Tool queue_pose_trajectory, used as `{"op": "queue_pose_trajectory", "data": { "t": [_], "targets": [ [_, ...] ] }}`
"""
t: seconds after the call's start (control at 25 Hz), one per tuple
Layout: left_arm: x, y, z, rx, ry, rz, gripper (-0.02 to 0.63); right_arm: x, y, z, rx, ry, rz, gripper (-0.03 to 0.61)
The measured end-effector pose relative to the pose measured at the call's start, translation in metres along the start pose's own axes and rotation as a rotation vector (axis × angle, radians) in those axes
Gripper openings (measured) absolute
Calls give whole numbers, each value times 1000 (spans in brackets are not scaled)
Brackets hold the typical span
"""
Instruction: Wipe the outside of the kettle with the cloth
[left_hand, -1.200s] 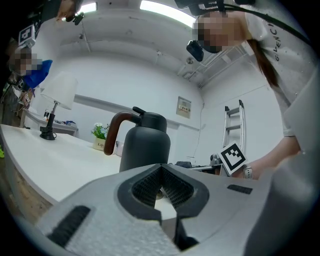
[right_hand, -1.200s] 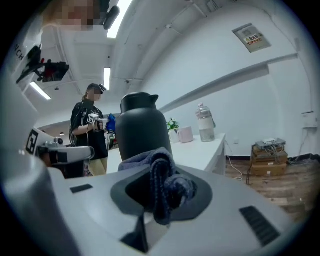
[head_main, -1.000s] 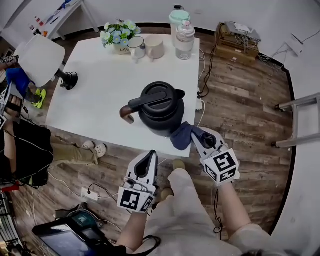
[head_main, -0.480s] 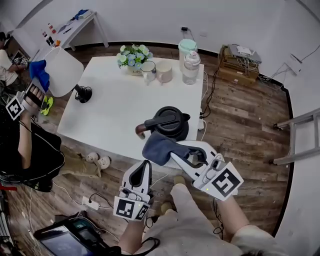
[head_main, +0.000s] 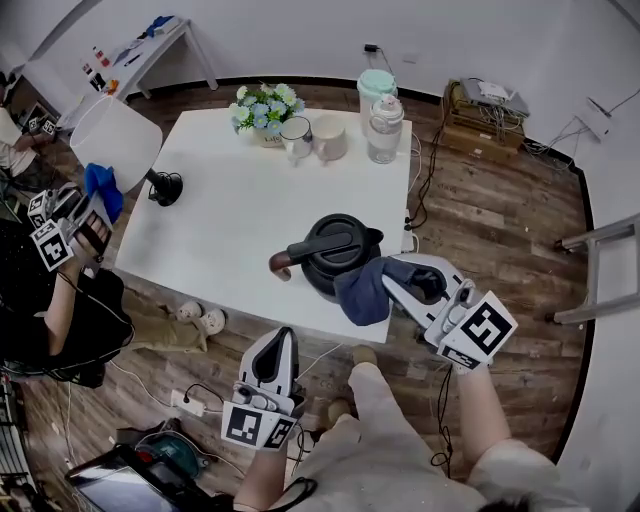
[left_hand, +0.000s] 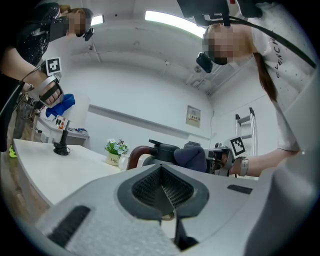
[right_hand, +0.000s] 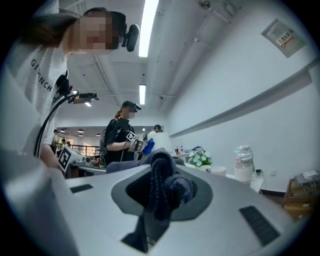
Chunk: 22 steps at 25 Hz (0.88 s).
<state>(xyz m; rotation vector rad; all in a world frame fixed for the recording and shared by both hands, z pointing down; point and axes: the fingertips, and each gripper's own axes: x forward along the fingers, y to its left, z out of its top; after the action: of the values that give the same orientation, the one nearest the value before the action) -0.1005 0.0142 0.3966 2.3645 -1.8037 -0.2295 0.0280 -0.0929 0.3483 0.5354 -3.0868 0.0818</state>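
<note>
Right gripper (head_main: 400, 283): jaws pinched on a dark blue cloth (head_main: 362, 292). A fold is bunched between the pads and spills out past the tips, and in the right gripper view the fabric fills the whole gap between the jaws. In the head view the cloth lies against the near right flank of the kettle (head_main: 335, 248) and appears to touch it. The kettle is black, lidded and upright, with a brown-ended handle (head_main: 278, 264) pointing left. It stands near the front edge of the white table (head_main: 220, 190). Left gripper (head_main: 281, 345): jaws pressed together with nothing between them. It is held low over the wooden floor (head_main: 500, 200) in front of the table edge, well apart from kettle and cloth, tips aimed toward the kettle. At the far end of the table are a flower pot (head_main: 264, 103), a white mug (head_main: 297, 135), a cream cup (head_main: 329, 138) and a clear jar (head_main: 385, 122), with a teal-lidded container (head_main: 377, 85) just behind the jar. A white lamp (head_main: 112, 141) on a black base stands at the table's left edge.
</note>
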Motion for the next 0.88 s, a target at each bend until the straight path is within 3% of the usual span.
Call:
{"op": "queue_pose_trajectory", "data": {
  "t": [0.52, 0.68, 0.8, 0.88],
  "targets": [
    [15, -5, 4, -11, -14, -37, 8, -18, -66, 4, 11, -23, -208, 63],
    [17, 0, 7, -7, -22, -27, 8, -20, -89, 31, -54, -47, -258, 63],
    [16, 0, 11, 18, -23, -26, 8, -1, -105, 56, -80, -70, -232, 63],
    [17, 0, 14, 26, -27, -23, 8, 27, -110, 64, -90, -66, -157, 63]
  ]
}}
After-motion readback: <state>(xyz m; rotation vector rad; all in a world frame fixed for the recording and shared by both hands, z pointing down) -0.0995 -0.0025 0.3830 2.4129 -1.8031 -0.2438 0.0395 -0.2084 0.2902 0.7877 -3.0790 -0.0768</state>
